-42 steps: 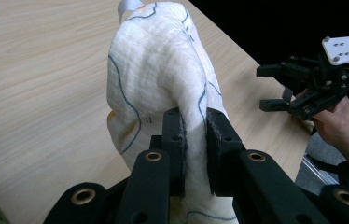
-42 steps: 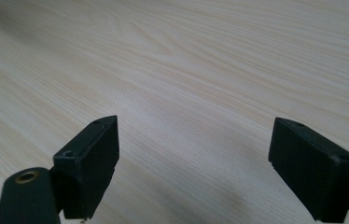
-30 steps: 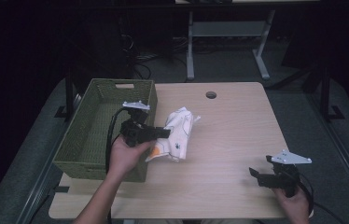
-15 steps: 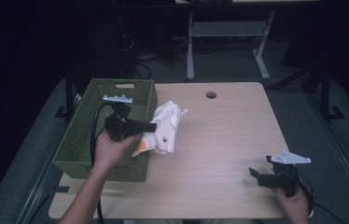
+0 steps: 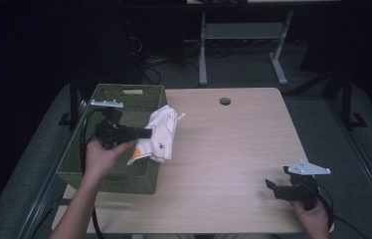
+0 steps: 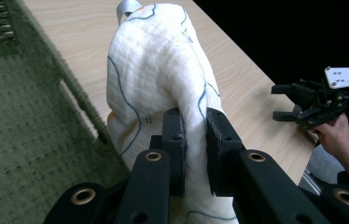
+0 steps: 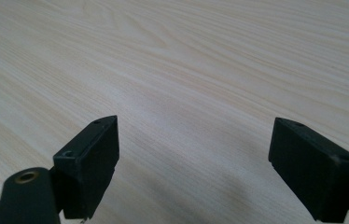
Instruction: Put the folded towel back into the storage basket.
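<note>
Gripping a white printed cloth, left tongs pinch a fold tight between the pads. Cloth hangs off the table, over the right wall of the green woven basket, bulk on the table side. Right tongs near the table's front right corner, jaws wide apart, nothing between them, bare wood beneath.

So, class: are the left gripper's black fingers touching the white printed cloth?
Touching. In the left gripper view, the left gripper has both fingers pressed against a fold of the white printed cloth, pinching it with no gap.
</note>
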Tool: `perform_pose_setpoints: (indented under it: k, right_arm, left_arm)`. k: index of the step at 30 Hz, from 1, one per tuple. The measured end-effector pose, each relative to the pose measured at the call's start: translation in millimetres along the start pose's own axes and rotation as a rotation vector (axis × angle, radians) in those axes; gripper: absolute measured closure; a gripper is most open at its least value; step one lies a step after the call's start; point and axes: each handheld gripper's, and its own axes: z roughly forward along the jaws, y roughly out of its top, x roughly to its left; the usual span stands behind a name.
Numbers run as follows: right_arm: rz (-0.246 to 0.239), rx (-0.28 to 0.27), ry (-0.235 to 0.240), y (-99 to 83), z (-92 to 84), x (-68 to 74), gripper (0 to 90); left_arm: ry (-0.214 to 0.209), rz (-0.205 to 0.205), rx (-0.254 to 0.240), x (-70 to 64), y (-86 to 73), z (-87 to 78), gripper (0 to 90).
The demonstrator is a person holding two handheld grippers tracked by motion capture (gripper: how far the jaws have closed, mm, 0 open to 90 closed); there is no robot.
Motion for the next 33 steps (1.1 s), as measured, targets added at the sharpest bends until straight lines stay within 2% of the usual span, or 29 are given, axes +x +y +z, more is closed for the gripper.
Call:
perform_pose_setpoints:
  k: [7, 19, 32, 33]
  right_arm:
    - [0.003, 0.001, -0.002, -0.2, -0.2, -0.9, 15.8]
    - [0.005, 0.005, -0.003, -0.7, 0.0, -1.9, 15.8]
    - [0.010, 0.012, -0.008, -1.2, 1.7, -2.3, 15.8]
    - [0.010, 0.010, -0.009, -1.1, 1.5, -2.4, 15.8]
  left_arm:
    - [0.004, -0.021, -0.008, 11.2, -3.9, -10.7, 79.8]
    - [-0.001, -0.030, -0.014, 24.1, -7.0, -24.2, 79.9]
    - [0.002, -0.045, -0.021, 45.0, -13.9, -37.0, 79.9]
    - [0.003, -0.049, -0.019, 49.5, -16.6, -38.7, 79.8]
